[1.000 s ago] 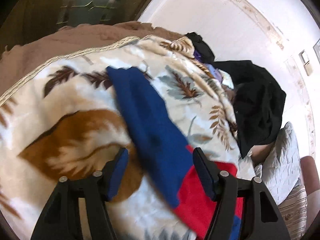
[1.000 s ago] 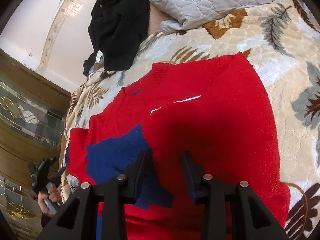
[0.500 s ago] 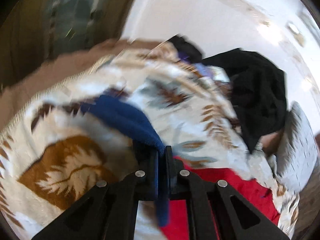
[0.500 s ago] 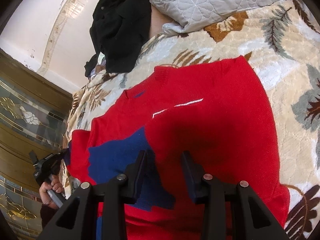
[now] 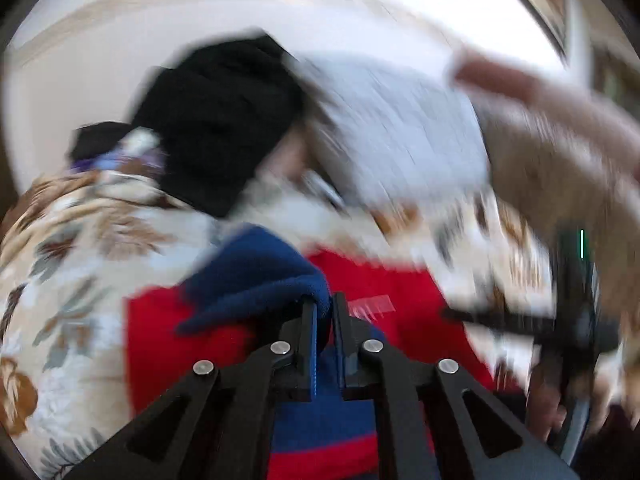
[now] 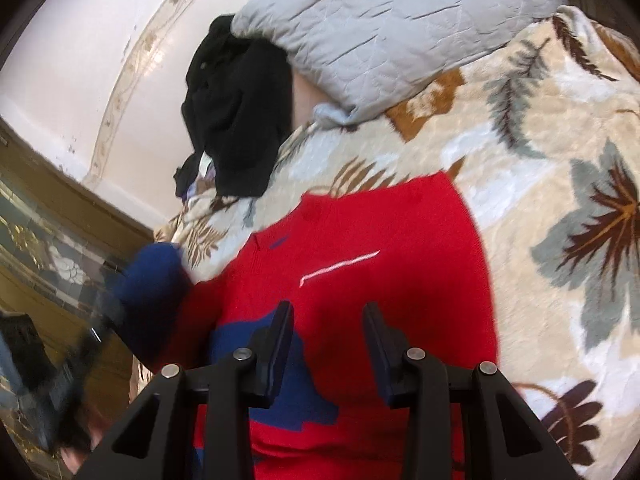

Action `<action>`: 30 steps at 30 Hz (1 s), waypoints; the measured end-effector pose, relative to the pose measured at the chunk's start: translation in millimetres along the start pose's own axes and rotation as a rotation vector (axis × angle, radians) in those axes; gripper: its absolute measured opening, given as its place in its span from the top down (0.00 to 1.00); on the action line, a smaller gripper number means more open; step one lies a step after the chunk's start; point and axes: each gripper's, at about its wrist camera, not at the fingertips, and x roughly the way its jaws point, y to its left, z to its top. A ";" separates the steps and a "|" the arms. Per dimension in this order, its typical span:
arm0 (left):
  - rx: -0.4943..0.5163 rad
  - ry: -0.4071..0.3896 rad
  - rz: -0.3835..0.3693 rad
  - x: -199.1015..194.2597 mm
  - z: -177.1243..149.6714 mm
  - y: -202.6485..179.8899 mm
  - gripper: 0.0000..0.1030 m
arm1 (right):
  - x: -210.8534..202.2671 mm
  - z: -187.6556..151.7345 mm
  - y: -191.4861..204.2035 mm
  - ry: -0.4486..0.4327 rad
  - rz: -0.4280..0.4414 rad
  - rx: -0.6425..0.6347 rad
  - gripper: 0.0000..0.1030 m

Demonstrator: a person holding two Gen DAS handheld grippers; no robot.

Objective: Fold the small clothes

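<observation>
Left-wrist view: the blue sleeve point(image 5: 256, 276) is clamped in the left gripper point(image 5: 324, 312), lifted above the red sweater point(image 6: 380, 264) for folding; the right gripper point(image 6: 326, 320) is held apart, empty.

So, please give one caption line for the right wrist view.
Open right gripper hovers above red sweater on floral blanket.

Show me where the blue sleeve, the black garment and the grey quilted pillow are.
blue sleeve point(image 5: 256, 276), left wrist view, on the bunched fold above the jaws.
black garment point(image 6: 236, 120), right wrist view, on its middle.
grey quilted pillow point(image 6: 384, 28), right wrist view, on its quilted face.
</observation>
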 end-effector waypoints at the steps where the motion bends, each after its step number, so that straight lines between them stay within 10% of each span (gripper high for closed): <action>1: 0.024 0.022 0.004 4.2 -2.0 -6.2 0.91 | -1.3 2.2 -2.5 -0.002 -0.002 0.011 0.61; 4: 0.005 0.015 0.000 -4.0 -2.4 3.2 0.86 | -6.4 9.0 -11.4 -0.015 0.004 0.046 0.33; 7: -0.130 -0.063 0.058 -30.4 -3.0 40.9 0.52 | -7.7 12.4 -9.6 -0.024 0.018 0.043 0.31; 16: -0.294 0.125 0.272 -1.3 -41.9 109.4 0.52 | 25.8 3.7 57.9 0.059 0.083 -0.205 0.31; 24: -0.306 0.278 0.269 27.0 -74.3 119.0 0.53 | 69.2 -36.8 131.0 0.108 -0.030 -0.532 0.31; 30: -0.293 0.280 0.277 18.9 -82.8 121.8 0.53 | 98.9 -53.5 125.7 0.126 -0.149 -0.525 0.35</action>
